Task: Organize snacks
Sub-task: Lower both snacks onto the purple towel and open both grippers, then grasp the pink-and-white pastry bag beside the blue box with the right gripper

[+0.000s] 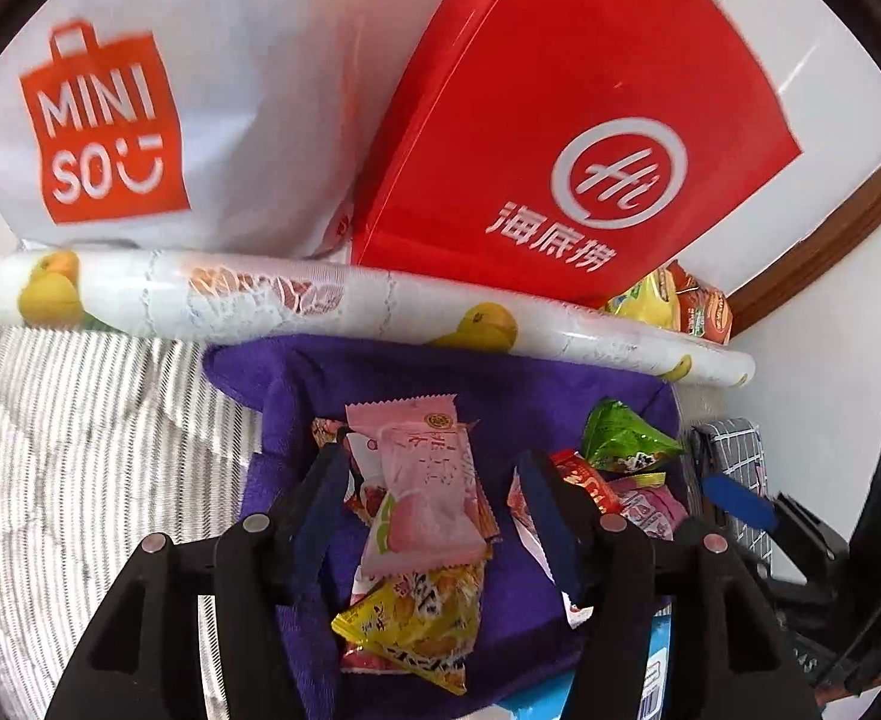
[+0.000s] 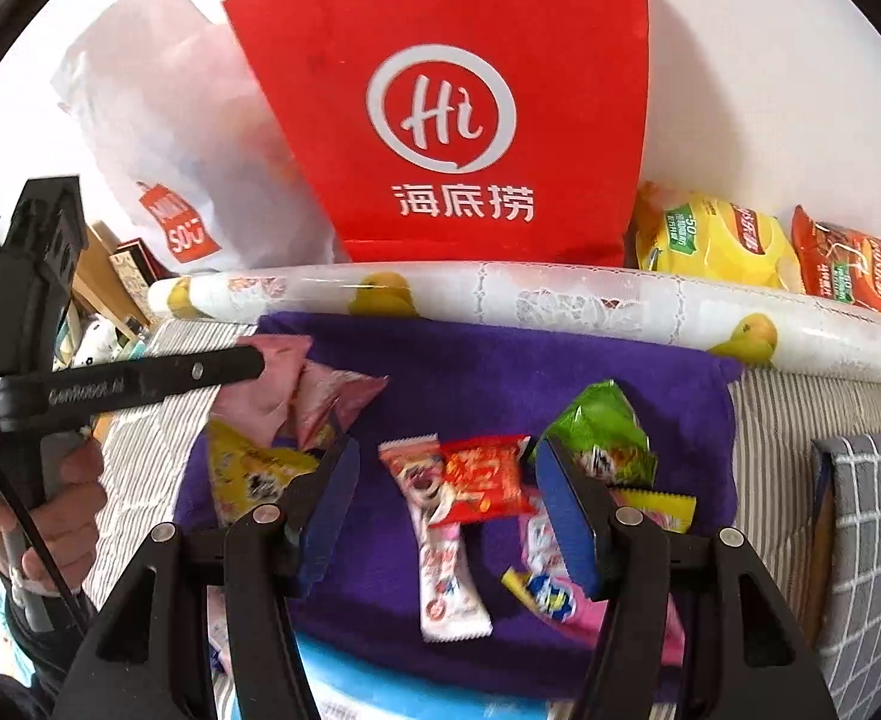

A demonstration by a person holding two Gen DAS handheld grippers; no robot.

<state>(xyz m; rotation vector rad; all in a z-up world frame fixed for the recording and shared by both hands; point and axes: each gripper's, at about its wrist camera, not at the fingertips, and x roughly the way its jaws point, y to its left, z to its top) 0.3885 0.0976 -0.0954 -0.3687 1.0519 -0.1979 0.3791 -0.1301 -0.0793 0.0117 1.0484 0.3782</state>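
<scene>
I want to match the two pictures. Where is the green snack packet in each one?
Left wrist view: the green snack packet lies right of centre on the purple cloth, beyond the right jaw.
Right wrist view: the green snack packet lies right of centre, just past the right jaw's tip.
Shared landmark: the red Hi bag standing behind the cloth.

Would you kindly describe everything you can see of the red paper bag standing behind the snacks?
The red bag looks like stiff, matte paper with creased side folds. Its front carries a white circular "Hi" logo above three white Chinese characters. It stands upright against the white wall, leaning slightly in the left wrist view. Its base sits behind the long fruit-printed roll, which hides the bottom edge. The white Miniso bag presses against its left side, and yellow and orange snack packs sit at its right. Its top is out of frame.
</scene>
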